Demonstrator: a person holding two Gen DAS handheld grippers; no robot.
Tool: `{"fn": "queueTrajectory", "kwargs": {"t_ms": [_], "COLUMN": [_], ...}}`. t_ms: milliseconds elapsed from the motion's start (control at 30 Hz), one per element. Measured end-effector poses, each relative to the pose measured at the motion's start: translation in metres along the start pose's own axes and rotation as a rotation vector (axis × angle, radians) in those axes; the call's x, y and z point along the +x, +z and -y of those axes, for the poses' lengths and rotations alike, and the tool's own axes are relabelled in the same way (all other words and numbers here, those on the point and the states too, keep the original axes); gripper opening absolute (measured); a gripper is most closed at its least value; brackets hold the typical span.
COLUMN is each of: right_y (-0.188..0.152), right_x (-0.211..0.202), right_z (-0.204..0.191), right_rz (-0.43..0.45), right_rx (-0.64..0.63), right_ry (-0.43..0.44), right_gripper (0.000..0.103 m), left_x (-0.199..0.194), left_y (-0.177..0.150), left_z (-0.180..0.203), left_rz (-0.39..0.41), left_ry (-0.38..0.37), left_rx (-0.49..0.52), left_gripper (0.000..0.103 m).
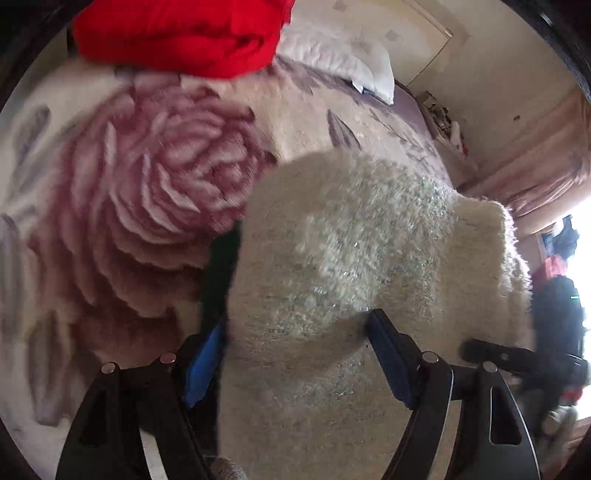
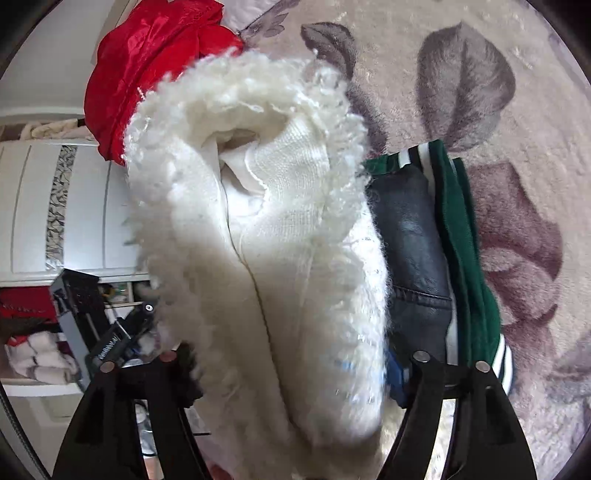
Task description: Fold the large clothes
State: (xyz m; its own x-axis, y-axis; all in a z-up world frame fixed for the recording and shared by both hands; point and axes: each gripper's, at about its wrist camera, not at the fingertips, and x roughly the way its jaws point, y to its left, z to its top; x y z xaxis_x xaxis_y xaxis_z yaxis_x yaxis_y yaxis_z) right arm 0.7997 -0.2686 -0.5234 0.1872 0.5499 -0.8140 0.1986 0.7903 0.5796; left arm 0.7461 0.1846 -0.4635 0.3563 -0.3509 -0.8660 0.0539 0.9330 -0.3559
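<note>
Here the left gripper [image 1: 299,354] stands open with the white fluffy coat [image 1: 351,266] bulging between its fingers; the right gripper [image 2: 291,365] is open around it too. The coat lies on a rose-patterned blanket [image 1: 122,192], beside a green jacket [image 2: 465,240], red coat [image 1: 192,33] beyond.

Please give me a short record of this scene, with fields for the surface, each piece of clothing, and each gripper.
surface: blanket with a large pink rose print
white fluffy garment: bundled up, lying between the jaws of both grippers
red garment: bunched at the far side of the blanket
green striped jacket: folded, beside the white garment
black garment: lying on the green jacket
left gripper: jaws wide around the white garment
right gripper: jaws wide around the white garment
</note>
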Motion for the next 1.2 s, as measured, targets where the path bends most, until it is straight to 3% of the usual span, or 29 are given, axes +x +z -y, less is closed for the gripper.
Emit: {"fn": "queueTrajectory", "kwargs": {"t_ms": [33, 67, 167, 333, 433, 633, 833, 1200], "right_y": [-0.009, -0.02, -0.05, -0.102, -0.135, -0.206, -0.308, -0.471], "right_x": [-0.006, -0.012, -0.024, -0.059, -0.074, -0.144, -0.247, -0.4], "right_z": [-0.009, -0.018, -0.041, -0.078, -0.096, -0.13, -0.184, -0.26], "right_rz": [0.031, 0.063, 0.157, 0.303, 0.357, 0.445, 0.563, 0.704], "right_rx": [-0.026, -0.05, -0.115, -0.22, -0.238, -0.211, -0.218, -0.267], "right_ry": [-0.065, -0.127, -0.322, -0.657, -0.761, -0.791, -0.808, -0.753], "right_gripper": [0.085, 0.085, 0.093, 0.099, 0.102, 0.102, 0.102, 0.102], "left_x": [-0.009, -0.013, -0.03, -0.066, -0.097, -0.177, -0.273, -0.433], "left_y": [-0.004, -0.007, -0.021, -0.059, -0.084, -0.128, -0.173, -0.264], "left_z": [0.007, 0.011, 0.028, 0.049, 0.059, 0.086, 0.115, 0.168], "left_rz": [0.019, 0.025, 0.056, 0.132, 0.166, 0.242, 0.314, 0.431], "left_ry": [0.04, 0.07, 0.166, 0.263, 0.27, 0.258, 0.259, 0.295], "left_rx": [0.034, 0.059, 0.129, 0.183, 0.177, 0.185, 0.207, 0.219], "left_gripper": [0.094, 0.102, 0.102, 0.102, 0.102, 0.103, 0.103, 0.103]}}
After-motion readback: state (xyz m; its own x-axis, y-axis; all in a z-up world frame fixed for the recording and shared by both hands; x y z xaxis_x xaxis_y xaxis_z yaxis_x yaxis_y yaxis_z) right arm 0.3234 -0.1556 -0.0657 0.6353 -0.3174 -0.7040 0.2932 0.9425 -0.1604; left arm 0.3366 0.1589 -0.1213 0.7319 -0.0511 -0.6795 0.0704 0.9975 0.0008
